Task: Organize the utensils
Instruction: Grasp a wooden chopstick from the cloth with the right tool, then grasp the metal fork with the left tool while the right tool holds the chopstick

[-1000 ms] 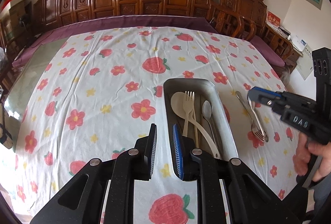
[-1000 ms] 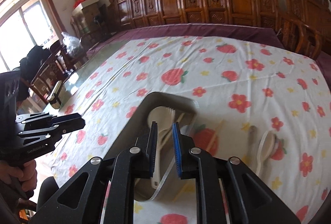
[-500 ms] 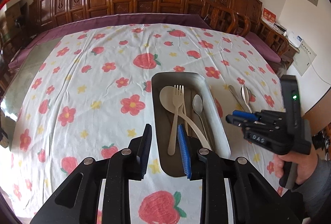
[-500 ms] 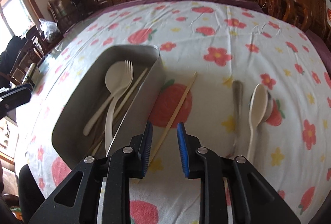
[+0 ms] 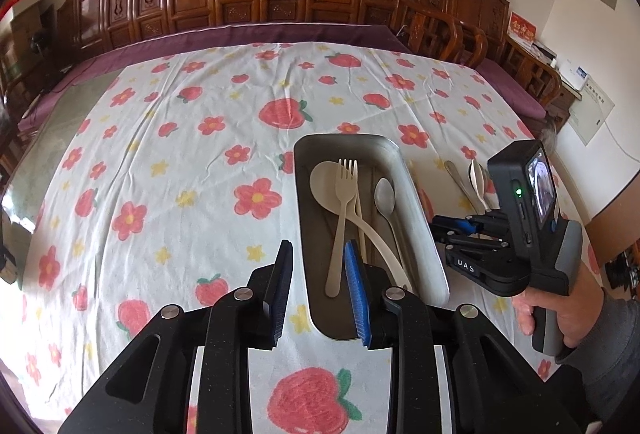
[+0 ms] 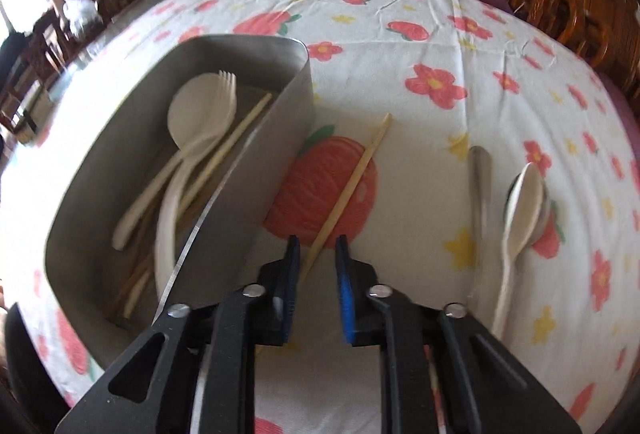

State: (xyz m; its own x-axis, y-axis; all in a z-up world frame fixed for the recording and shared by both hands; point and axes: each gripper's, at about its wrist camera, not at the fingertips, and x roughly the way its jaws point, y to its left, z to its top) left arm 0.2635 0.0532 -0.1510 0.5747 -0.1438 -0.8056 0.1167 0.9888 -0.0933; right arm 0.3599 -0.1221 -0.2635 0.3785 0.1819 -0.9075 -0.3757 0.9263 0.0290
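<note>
Right gripper (image 6: 316,260) over a chopstick beside the tray

The thin pale wooden chopstick (image 6: 352,185) lies just right of the grey metal tray (image 6: 280,137); its near end sits between the closing fingers (image 6: 292,258), untouched.

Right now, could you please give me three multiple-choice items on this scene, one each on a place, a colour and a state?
1. Where does the loose chopstick lie?
A. inside the tray
B. on the cloth beside the tray
C. on a chair

2. What colour is the fork in the tray?
A. cream
B. red
C. black

3. How does the tray stand?
A. overturned
B. upright and empty
C. upright with utensils in it

Answers:
1. B: it rests on a strawberry print just outside the tray's wall.
2. A: it matches the pale spoon beneath it.
3. C: its open top shows spoons, the fork and chopsticks.
</note>
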